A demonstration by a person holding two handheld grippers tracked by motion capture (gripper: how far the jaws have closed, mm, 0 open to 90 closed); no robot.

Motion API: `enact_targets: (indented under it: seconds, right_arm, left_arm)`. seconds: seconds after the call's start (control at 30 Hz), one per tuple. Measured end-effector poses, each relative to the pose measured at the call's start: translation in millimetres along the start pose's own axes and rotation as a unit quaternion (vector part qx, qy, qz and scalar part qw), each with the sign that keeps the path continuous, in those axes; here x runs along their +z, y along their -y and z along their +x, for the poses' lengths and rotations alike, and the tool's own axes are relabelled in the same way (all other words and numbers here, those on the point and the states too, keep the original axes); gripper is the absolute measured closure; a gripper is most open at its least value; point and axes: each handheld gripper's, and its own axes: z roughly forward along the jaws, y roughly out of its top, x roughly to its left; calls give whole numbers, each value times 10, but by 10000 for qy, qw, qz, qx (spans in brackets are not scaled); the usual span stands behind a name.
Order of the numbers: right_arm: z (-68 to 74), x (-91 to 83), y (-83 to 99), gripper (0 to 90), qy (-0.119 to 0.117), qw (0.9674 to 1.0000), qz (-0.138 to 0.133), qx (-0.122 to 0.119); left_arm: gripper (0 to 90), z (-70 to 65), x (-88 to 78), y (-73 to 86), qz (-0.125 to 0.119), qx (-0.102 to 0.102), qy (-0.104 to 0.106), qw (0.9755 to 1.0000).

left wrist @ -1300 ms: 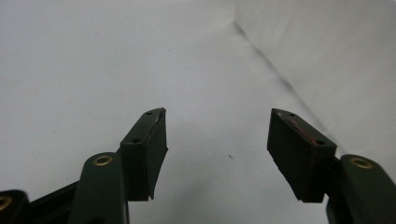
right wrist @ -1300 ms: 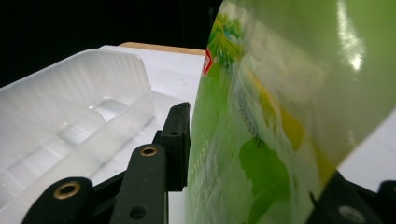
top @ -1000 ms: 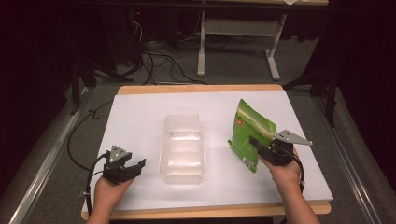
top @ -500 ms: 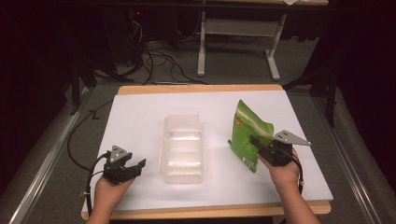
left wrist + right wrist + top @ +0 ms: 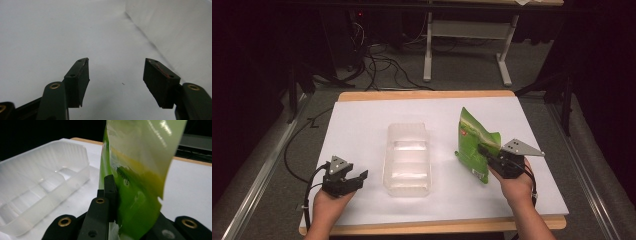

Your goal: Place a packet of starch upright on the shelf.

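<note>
Here, the parts of the scene:

- Worktop (image 5: 362,120) — a wooden board covered by a white sheet; all the things rest on or over this sheet.
- Green pouch (image 5: 474,145) — a glossy snack bag standing nearly upright on the right half of the sheet, tilted a little, with its lower corner toward the person. In the right gripper view it rises in front of the camera, yellow print visible across its middle.
- Right tongs (image 5: 486,152) — held in the person's right hand (image 5: 514,185). Their jaws have just been closing and now pinch the near lower edge of the green pouch between them; the right gripper view shows the foil clamped against the left jaw.
- Clear tray (image 5: 408,157) — an empty, ribbed plastic container lying at the centre of the sheet, long side running away from the person; it sits just beside the pouch, to its left, not touching it.
- Left tongs (image 5: 357,178) — held in the left hand (image 5: 329,202) near the front left edge of the worktop, well apart from the tray. The left gripper view shows the jaws spread wide over bare white sheet, with nothing between them.
</note>
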Motion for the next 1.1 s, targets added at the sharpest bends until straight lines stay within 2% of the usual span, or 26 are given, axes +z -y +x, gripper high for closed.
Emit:
enact_targets:
  seconds: [0.27, 0.47, 0.63, 0.83, 1.1]
  right_arm:
    - [39, -91, -110, 869, -311, 9992, -250, -93]
    - [111, -146, -234, 870, -593, 9970, -458, -185]
    - [193, -120, -327, 870, -845, 9949, -486, -247]
    - [309, -26, -455, 870, -1221, 9907, -489, -361]
    - [495, 101, -625, 870, -1571, 9847, -574, -487]
  left_arm:
    - [381, 2, 4, 0, -8, -1, -6, 10000]
    - [380, 6, 1, 3, -40, -4, -26, 10000]
    - [380, 16, -2, 5, -39, -9, -22, 10000]
    - [380, 24, -8, 6, -40, -12, -24, 10000]
    - [378, 21, -14, 8, -49, -17, -12, 10000]
